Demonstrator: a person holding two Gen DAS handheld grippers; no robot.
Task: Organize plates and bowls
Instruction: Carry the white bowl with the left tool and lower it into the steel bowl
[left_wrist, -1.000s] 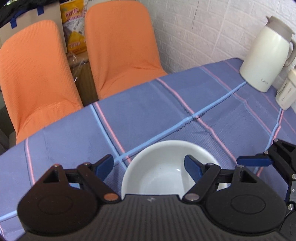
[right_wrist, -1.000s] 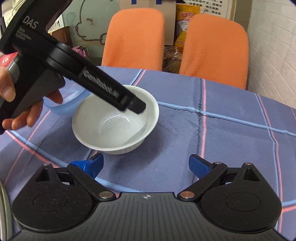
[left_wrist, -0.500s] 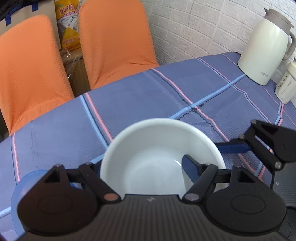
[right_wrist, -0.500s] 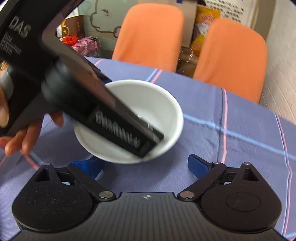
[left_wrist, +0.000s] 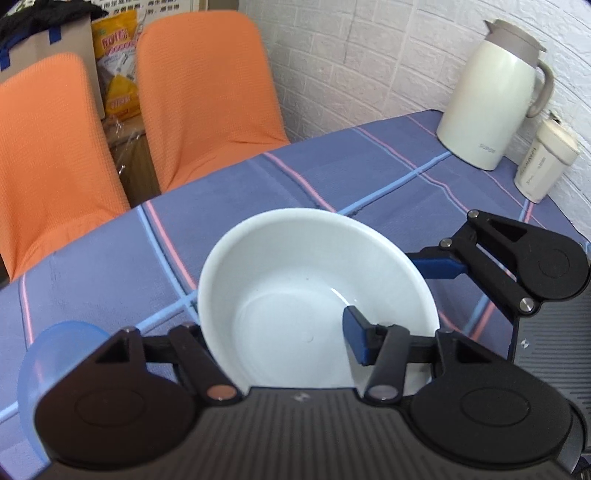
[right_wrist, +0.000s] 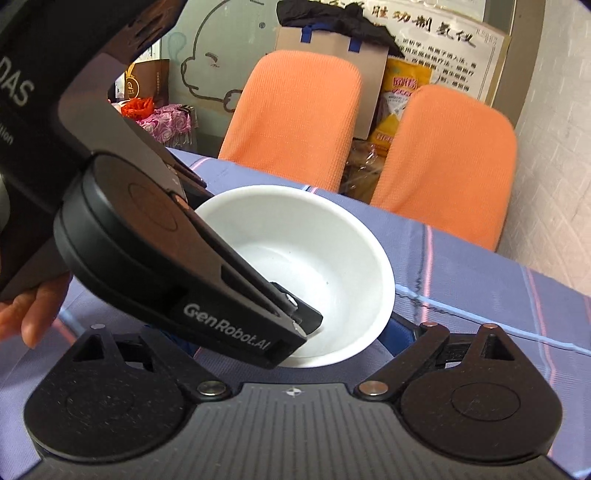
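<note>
Both grippers are rocking matte black bodies with blue fingertip pads and copper-coloured pivot screws. The left gripper is showing white "GenRobot.AI" and "DAS" lettering on its side.

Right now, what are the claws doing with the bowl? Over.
Left claw clamped on white bowl rim, bowl tilted. Right claw open beside it, holding nothing. Blue bowl close at left.

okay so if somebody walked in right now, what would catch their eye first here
The white bowl at the centre, lifted and tilted over the blue plaid tablecloth, with the left gripper clamped on its near rim. Behind stand two orange chairs; a cream thermos jug sits far right.
</note>
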